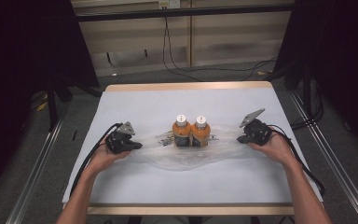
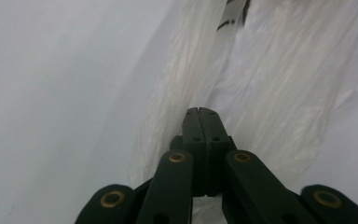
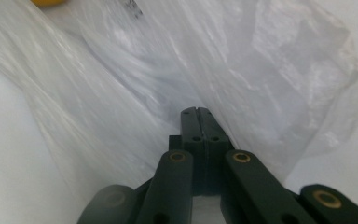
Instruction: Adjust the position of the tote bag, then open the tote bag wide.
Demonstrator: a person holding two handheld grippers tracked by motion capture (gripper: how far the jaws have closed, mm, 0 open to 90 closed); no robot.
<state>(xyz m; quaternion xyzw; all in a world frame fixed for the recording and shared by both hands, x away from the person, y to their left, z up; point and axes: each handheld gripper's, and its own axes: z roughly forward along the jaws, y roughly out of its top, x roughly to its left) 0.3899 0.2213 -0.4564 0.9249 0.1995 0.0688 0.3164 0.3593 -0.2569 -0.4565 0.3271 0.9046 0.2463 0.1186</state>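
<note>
Two orange bottles with white caps, one (image 1: 181, 131) beside the other (image 1: 200, 130), stand upright on a clear plastic bag (image 1: 186, 157) spread across the middle of the white table (image 1: 186, 189). My left gripper (image 1: 140, 146) lies at the bag's left end. In the left gripper view its jaws (image 2: 199, 110) are pressed together on the stretched plastic (image 2: 270, 70). My right gripper (image 1: 239, 139) sits at the bag's right end, its jaws (image 3: 196, 110) shut on the film (image 3: 121, 93). A bit of orange bottle (image 3: 49, 2) shows at the top of the right gripper view.
The table has wooden strips along its far edge (image 1: 189, 86) and near edge. Bare white surface lies in front of and behind the bag. Black cables (image 1: 177, 65) trail on the floor beyond, and metal rails (image 1: 42, 154) run along both sides.
</note>
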